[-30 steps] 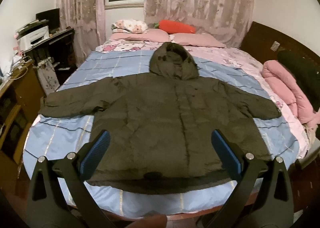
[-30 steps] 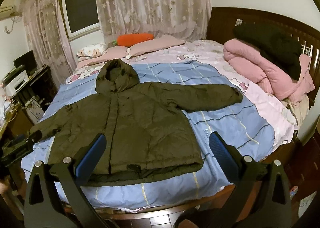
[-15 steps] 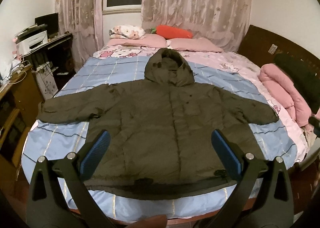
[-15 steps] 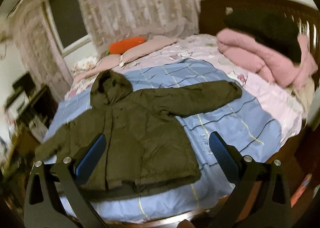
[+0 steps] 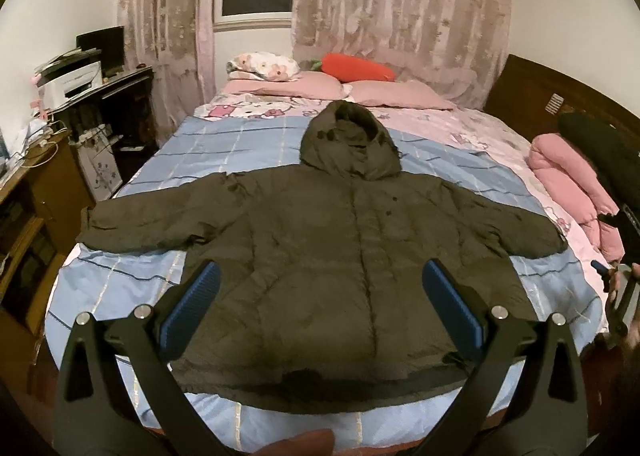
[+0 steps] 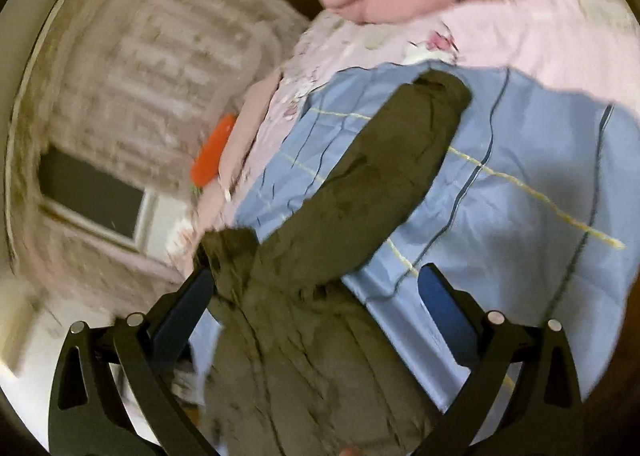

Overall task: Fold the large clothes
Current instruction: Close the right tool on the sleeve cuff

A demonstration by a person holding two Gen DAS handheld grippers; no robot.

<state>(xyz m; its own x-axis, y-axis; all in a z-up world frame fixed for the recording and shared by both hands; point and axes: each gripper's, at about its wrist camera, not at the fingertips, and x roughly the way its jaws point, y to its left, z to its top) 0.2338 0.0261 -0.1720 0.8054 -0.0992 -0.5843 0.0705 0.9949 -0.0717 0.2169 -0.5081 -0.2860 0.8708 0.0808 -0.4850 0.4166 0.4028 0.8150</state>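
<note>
A dark olive hooded jacket (image 5: 340, 256) lies spread flat, front up, on a blue checked sheet (image 5: 120, 280), sleeves out to both sides and hood toward the pillows. My left gripper (image 5: 320, 308) is open and empty, held above the jacket's hem. My right gripper (image 6: 316, 308) is open and empty, tilted, over the jacket's right side (image 6: 320, 356) with the right sleeve (image 6: 384, 184) stretching away from it. The right gripper also shows at the right edge of the left wrist view (image 5: 612, 288).
Pink pillows (image 5: 396, 94) and a red carrot cushion (image 5: 360, 66) lie at the far end. A folded pink quilt (image 5: 568, 180) lies on the bed's right side. A desk with a printer (image 5: 72, 80) and wooden shelves (image 5: 28, 216) stand left.
My right gripper has swung right and down toward the jacket's right sleeve, rolling its view; that frame is blurred. My left gripper has barely moved. The jacket has not moved.
</note>
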